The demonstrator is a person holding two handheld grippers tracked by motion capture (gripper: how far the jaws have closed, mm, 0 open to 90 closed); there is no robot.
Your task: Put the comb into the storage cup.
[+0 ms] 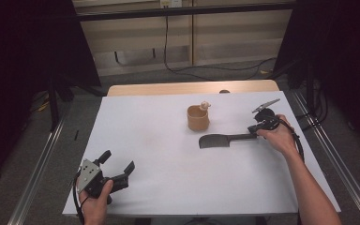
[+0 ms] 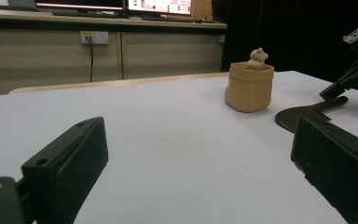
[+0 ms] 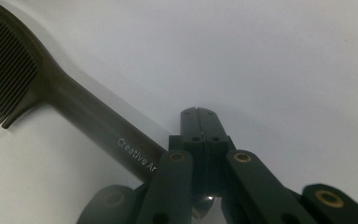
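I am holding the right gripper (image 1: 258, 126) at the right side of the table (image 1: 159, 187), with its jaws clenched on the handle end of a dark comb (image 1: 225, 139). In the right gripper view the right gripper (image 3: 198, 114) is showing its jaws pressed together, and the comb (image 3: 74, 107) is running from under them toward the upper left, its fine teeth lying at the far end and white lettering showing on the handle. The comb is lying flat on the white table surface, its toothed head pointing left toward the table's middle.

I am holding the left gripper (image 1: 119, 168) at the near left corner of the table, released, with nothing between its jaws. In the left gripper view both jaws are standing wide apart above the bare surface.

A small tan pot (image 1: 198, 117) is standing upright just beyond the comb's head, apart from it, with a small pale figure (image 1: 205, 105) sitting at its rim. In the left gripper view the tan pot (image 2: 249, 87) is standing left of the comb's head (image 2: 303, 116).
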